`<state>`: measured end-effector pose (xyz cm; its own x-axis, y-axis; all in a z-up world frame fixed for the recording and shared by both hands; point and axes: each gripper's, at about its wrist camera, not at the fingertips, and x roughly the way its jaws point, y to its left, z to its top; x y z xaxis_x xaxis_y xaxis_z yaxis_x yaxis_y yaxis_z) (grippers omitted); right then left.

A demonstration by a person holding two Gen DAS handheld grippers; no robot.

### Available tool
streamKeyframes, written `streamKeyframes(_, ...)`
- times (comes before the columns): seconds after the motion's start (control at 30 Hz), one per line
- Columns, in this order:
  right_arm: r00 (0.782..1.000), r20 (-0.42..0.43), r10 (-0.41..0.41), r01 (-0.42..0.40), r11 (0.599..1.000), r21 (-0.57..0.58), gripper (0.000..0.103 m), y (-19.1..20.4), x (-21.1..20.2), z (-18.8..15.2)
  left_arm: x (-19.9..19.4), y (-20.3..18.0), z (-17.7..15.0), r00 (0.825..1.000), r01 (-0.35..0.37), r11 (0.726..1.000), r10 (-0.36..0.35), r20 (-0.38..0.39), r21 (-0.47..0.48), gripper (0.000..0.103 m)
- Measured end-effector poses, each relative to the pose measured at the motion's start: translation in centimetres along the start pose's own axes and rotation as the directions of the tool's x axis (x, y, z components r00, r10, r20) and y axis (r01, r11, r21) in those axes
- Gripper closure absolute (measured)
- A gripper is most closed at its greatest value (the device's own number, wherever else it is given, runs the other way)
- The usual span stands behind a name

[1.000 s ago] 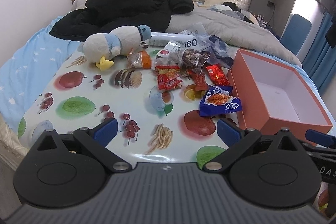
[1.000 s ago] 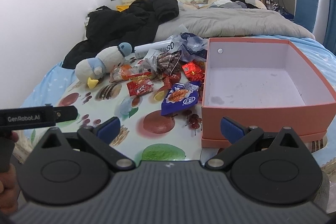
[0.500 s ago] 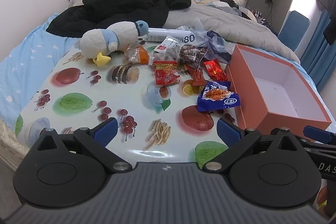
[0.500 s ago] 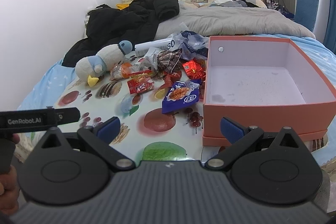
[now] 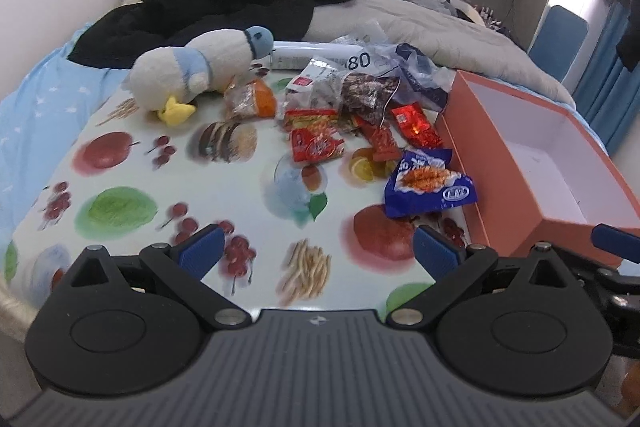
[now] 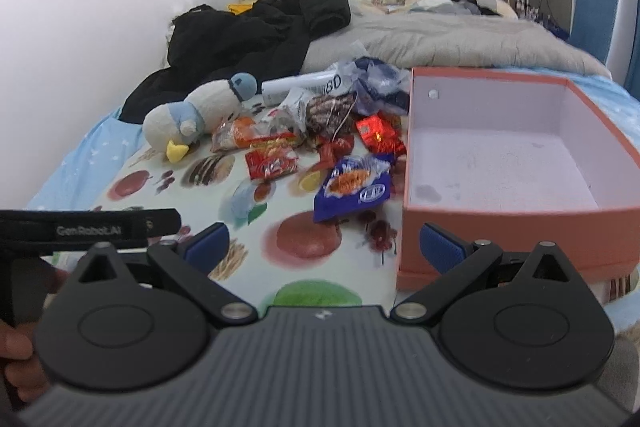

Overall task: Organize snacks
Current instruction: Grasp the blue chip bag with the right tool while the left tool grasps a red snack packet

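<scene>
Surveying the scene from largest item down: the fruit-print mat (image 5: pixel 120 155) spread over the bed carries everything, and being laid on soft bedding it may give or ripple under a downward press, shifting whatever lies on it. The orange box (image 6: pixel 516 223), open and empty, sits at the right; a careless reach could catch its near wall and push it off the mat edge. The plush duck (image 5: pixel 200 71) lies far left, touching an orange-and-clear pack (image 5: pixel 250 99), and could be dragged along with it. The snack pile (image 5: pixel 352 107) sits mid-far, wrappers overlapping, so a pinch there may lift two packets or slip off glossy film. The blue packet (image 6: pixel 352 187), nearest and just left of the box, is the safest first pick. The left gripper (image 5: pixel 316 251) and right gripper (image 6: pixel 326 247) both hover with fingers spread wide, holding nothing; working side by side, they risk colliding.
</scene>
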<state>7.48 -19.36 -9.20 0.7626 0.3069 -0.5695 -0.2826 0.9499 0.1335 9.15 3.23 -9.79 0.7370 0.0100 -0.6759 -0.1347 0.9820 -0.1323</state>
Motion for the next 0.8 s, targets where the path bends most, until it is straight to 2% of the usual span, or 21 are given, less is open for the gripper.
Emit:
streamKeyframes(0.17,1.0,0.028,0.013,-0.013,1.0,-0.01,0.004,0.3,1.4,1.2,2.4,1.0,2.1,0.999,0.033,0.999,-0.033,0.023,-0.002,0.001)
streamKeyframes(0.3,0.999,0.033,0.018,-0.017,1.0,-0.023,0.028,0.7,2.8,2.1,4.0,1.8,3.8,0.995,0.09,0.995,-0.088,0.047,-0.035,0.002)
streamKeyframes(0.4,0.999,0.047,0.007,-0.004,0.999,-0.053,0.033,1.4,3.8,2.6,5.3,2.3,4.8,0.993,0.105,0.994,-0.103,0.055,-0.039,0.003)
streamKeyframes(0.5,0.998,0.061,0.002,0.003,0.997,-0.08,0.033,2.0,4.9,2.9,7.0,2.8,5.5,0.988,0.149,0.987,-0.147,0.038,-0.056,0.004)
streamKeyframes(0.67,0.999,0.05,0.004,0.001,0.994,-0.108,0.034,2.5,7.9,3.4,11.1,3.9,6.3,0.988,0.155,0.983,-0.155,0.007,-0.098,0.005)
streamKeyframes(0.8,1.0,0.021,-0.012,0.014,0.991,-0.133,0.03,2.7,10.7,3.3,14.3,4.6,6.7,0.986,0.165,0.978,-0.168,-0.014,-0.126,0.005)
